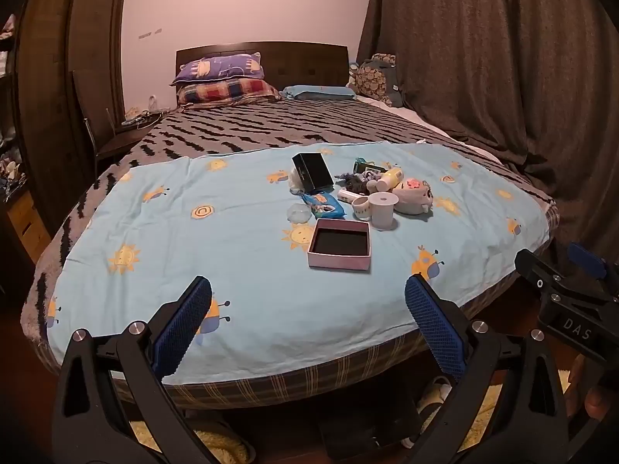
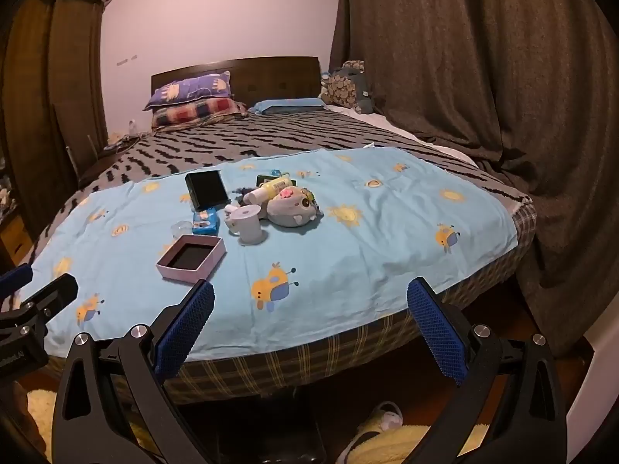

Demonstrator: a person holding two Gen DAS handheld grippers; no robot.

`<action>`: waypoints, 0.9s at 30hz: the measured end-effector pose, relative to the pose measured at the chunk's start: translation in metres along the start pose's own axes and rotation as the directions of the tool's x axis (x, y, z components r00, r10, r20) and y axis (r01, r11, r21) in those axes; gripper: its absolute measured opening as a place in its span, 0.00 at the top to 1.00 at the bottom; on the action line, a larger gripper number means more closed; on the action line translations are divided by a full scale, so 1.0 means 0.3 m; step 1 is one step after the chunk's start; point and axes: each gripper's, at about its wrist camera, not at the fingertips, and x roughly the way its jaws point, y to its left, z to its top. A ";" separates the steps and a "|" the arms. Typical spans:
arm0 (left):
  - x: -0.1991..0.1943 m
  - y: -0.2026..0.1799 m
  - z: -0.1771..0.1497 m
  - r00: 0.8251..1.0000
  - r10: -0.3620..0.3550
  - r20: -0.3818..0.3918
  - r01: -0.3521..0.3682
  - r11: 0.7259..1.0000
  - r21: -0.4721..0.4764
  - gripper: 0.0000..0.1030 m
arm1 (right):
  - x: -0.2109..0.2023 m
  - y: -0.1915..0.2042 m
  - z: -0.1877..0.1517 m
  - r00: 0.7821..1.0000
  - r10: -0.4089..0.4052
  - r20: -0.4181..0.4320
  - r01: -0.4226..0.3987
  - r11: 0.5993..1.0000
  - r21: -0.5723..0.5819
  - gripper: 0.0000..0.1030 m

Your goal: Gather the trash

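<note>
Both my grippers, left (image 1: pixel 308 326) and right (image 2: pixel 310 328), hang over the foot of the bed (image 1: pixel 294 382), jaws spread wide and empty. Nearest on the blue sheet (image 1: pixel 240 301) lies one open pink box (image 1: pixel 339 245). Just behind it: one clear plastic lid (image 1: pixel 298 212), one blue wrapper (image 1: pixel 323 205), two white cups (image 1: pixel 383 210), one grey plush toy (image 1: pixel 414 196), one yellow bottle (image 1: pixel 390 178), one black box (image 1: pixel 312 171). Farthest, three pillows (image 1: pixel 218 66) at the headboard.
</note>
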 end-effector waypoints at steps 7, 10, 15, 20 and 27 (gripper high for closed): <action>0.002 0.009 0.001 1.000 0.002 0.012 -0.002 1.000 -0.001 0.08 | -0.001 -0.001 -0.005 1.000 0.003 -0.006 -0.003 1.000 0.002 0.03; -0.014 0.005 0.005 1.000 0.003 0.019 -0.002 1.000 -0.014 0.08 | 0.005 -0.006 -0.001 1.000 0.006 -0.008 -0.006 1.000 0.009 0.03; -0.010 0.006 0.008 1.000 0.001 0.022 -0.001 1.000 -0.017 0.08 | 0.000 -0.003 -0.011 1.000 0.007 -0.005 -0.007 1.000 0.007 0.03; -0.026 0.010 0.015 1.000 0.003 0.028 -0.003 1.000 -0.017 0.08 | -0.002 -0.002 -0.007 1.000 0.013 -0.001 -0.013 1.000 0.011 0.03; -0.030 0.008 0.018 1.000 0.003 0.029 -0.002 1.000 -0.017 0.08 | -0.019 -0.007 -0.012 0.999 0.031 0.005 -0.031 0.999 0.018 0.03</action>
